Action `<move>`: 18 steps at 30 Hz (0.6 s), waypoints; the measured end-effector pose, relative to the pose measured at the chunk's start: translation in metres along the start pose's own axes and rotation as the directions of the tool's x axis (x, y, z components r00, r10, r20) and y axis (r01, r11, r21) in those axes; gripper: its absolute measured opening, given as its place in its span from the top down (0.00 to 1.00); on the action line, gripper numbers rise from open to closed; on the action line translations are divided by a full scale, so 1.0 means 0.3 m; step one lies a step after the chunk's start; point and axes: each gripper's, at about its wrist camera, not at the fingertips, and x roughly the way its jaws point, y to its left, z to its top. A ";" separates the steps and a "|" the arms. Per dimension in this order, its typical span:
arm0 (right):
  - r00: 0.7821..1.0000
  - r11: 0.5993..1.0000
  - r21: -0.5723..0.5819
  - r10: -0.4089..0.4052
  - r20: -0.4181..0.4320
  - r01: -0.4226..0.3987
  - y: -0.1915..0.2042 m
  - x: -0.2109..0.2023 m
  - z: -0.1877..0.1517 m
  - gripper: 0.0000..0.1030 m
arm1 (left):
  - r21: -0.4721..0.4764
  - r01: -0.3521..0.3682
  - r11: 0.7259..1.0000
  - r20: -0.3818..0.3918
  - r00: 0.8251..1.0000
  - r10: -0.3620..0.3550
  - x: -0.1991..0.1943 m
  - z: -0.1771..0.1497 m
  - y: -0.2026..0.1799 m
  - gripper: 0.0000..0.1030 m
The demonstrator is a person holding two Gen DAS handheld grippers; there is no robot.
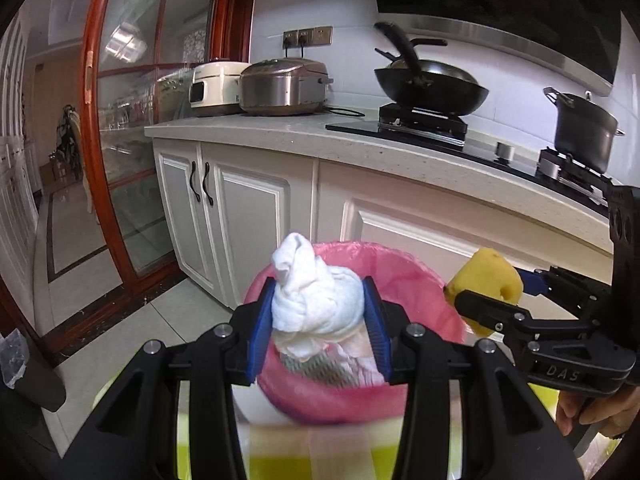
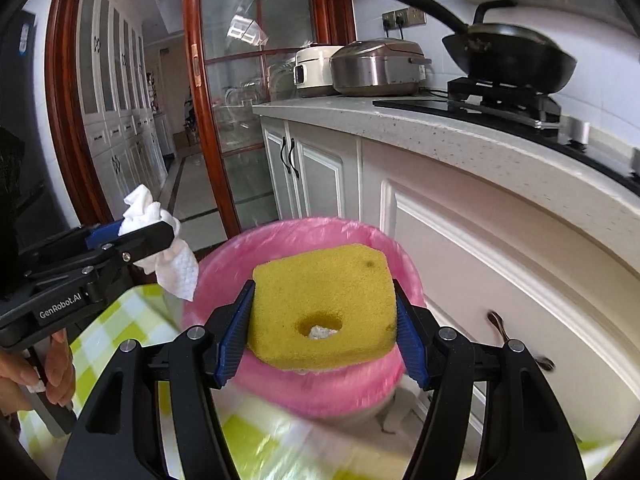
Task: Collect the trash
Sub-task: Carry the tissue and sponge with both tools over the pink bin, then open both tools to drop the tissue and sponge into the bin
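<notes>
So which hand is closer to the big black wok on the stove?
Right. The right gripper, gripping the yellow sponge, sits on the wok side. The left gripper, gripping the white tissue, is farther away, toward the glass door.

I see a wok (image 1: 432, 84) and pot (image 1: 586, 130) on the stove. Two rice cookers (image 1: 282, 86) sit on the counter (image 1: 256, 130).

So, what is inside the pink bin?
In the bin, some crumpled paper-like trash shows. The tissue and the sponge, each held above, cover the rest.
</notes>
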 end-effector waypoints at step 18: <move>0.999 0.999 0.026 0.045 -0.007 -0.045 -0.078 0.018 -0.069 0.22 | -0.052 -0.027 0.998 -0.034 0.999 0.025 0.070 -0.065 0.082 0.36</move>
